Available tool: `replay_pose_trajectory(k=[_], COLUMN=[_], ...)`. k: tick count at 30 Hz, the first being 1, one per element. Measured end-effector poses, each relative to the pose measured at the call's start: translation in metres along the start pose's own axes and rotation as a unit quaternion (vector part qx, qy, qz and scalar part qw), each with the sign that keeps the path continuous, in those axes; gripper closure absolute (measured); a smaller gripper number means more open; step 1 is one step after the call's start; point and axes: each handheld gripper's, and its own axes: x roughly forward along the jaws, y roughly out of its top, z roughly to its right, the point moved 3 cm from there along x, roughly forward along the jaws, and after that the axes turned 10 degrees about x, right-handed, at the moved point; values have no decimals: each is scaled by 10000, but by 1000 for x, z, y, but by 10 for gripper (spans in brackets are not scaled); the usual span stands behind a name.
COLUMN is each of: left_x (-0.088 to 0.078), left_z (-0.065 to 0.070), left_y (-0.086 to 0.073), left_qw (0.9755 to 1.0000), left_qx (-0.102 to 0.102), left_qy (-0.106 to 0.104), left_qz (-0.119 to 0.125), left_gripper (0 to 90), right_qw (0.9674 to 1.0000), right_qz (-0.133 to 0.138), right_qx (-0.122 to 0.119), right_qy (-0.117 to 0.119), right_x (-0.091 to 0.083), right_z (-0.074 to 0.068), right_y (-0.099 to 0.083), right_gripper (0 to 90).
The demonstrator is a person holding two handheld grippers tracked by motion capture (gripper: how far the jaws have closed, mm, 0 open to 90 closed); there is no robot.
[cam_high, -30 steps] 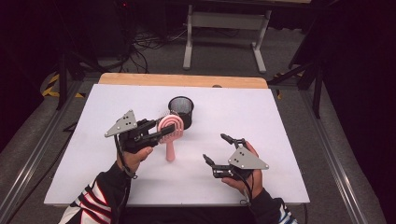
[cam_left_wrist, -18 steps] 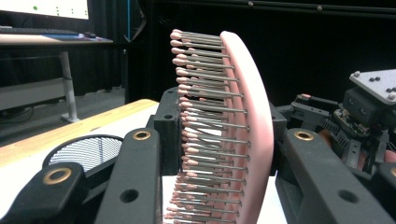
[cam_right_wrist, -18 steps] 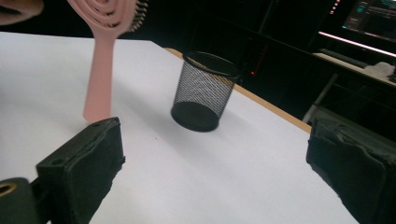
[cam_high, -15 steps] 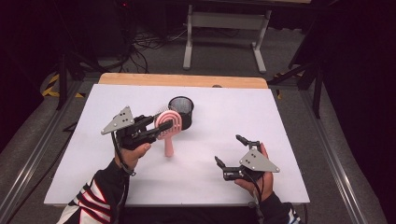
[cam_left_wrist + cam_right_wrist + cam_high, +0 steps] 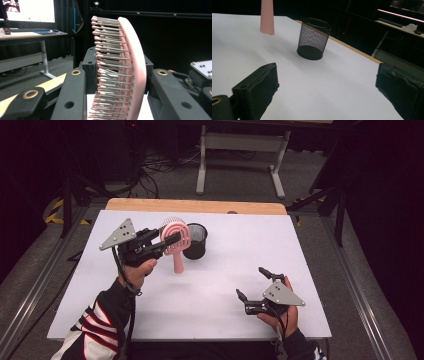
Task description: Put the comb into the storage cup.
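**Pink hairbrush held above the white table**

Pink hairbrush was what we found pinched at its head in the left gripper, lifted off the white table with its handle hanging down, just beside the black mesh cup. In the left gripper view we saw the bristles side-on between the jaws, which pressed on the head from both sides. We could read no brand, label or writing on the brush, the cup or the grippers. We saw the right gripper low over the table's near right part, jaws spread wide with nothing between them; they had just been opening. We noted a wooden edge along the table's far side, grey floor beyond, a pale metal frame, loose cables and dark surroundings. We glimpsed lit screens whose content was too small to read.
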Motion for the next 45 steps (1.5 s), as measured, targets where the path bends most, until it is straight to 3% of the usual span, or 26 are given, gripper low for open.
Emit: replay_pose_trajectory(k=[6,10,19,37,45], left_x=[7,12,31,62,65], left_z=[-9,-12,-23,-39,-40], left_y=[11,16,24,25,37], left_qw=[10000,9998,9998,10000,10000], left_qx=[49,167,197,10,77], left_qy=[49,49,66,51,8], left_qz=[59,-5,-57,-69,-24], left_gripper=[638,637,638,638,638], right_qw=[10000,10000,10000,10000,9999], right_qz=[-40,-27,-9,36,-28], right_qx=[-38,-63,-42,-40,-56], right_qy=[46,42,61,63,133], right_x=[2,2,2,1,2], right_z=[-3,-4,-4,-4,-6], right_y=[0,0,0,1,0], right_gripper=[52,52,52,52,52])
